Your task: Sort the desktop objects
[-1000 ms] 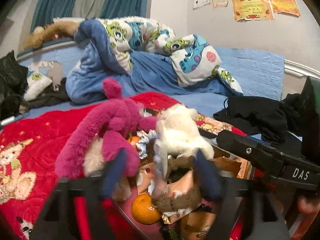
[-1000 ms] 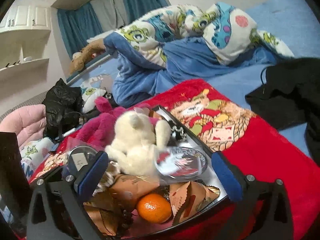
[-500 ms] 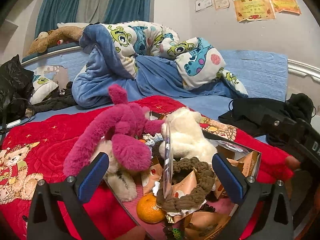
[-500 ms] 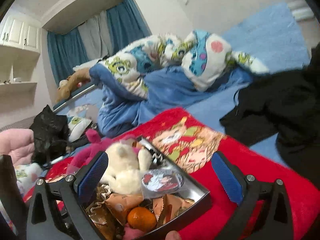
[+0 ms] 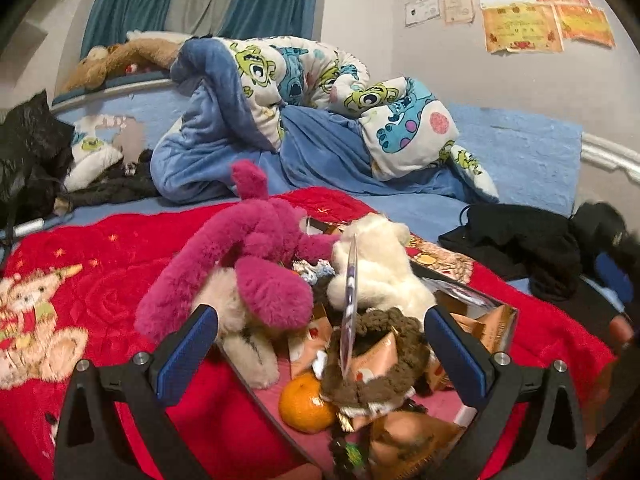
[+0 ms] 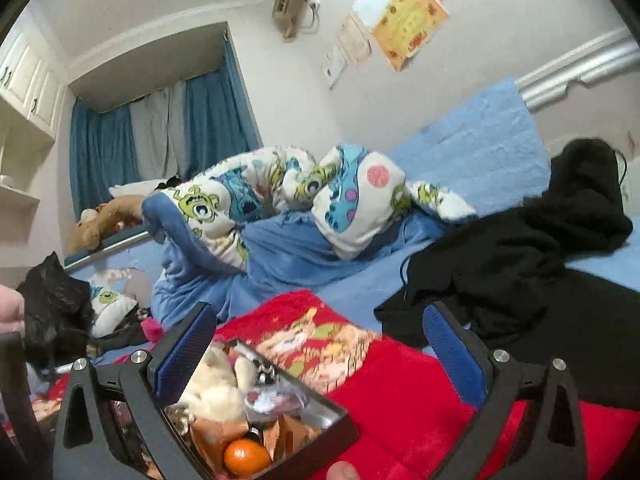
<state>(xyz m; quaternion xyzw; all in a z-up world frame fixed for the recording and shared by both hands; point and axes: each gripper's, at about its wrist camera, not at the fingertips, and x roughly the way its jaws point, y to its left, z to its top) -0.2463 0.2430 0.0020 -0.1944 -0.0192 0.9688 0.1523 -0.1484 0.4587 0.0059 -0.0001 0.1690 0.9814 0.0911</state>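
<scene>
Jaws of the left gripper (image 5: 320, 354) stand wide apart with nothing clamped, framing the crowded tray (image 5: 505, 322) below. Between the blue pads sit a brown knitted ring (image 5: 384, 360), orange snack packets (image 5: 374, 354) and a mandarin (image 5: 306, 402); a thin clear disc (image 5: 349, 304) stands on edge, seen side-on, so its face cannot be read. Just beyond lie a white plush toy (image 5: 380, 268) and a magenta plush bear (image 5: 248, 256), the bear draped over the tray's left rim onto the red blanket (image 5: 100, 264). The tray's near corner is cut off by the frame, and dark items at the bottom edge are too small to name.

The right gripper (image 6: 316, 354) is likewise spread open and empty, hanging above the tray's far end. In this view the tray's contents are motion-blurred: the white plush (image 6: 212, 388) and the mandarin (image 6: 247, 456) are recognisable, the rest is not. A fingertip (image 6: 340, 472) pokes in at the bottom edge. Farther out, black clothing (image 6: 520, 264) lies on the blue bedsheet (image 6: 472, 152) beside a cartoon-print quilt (image 6: 280, 192).
</scene>
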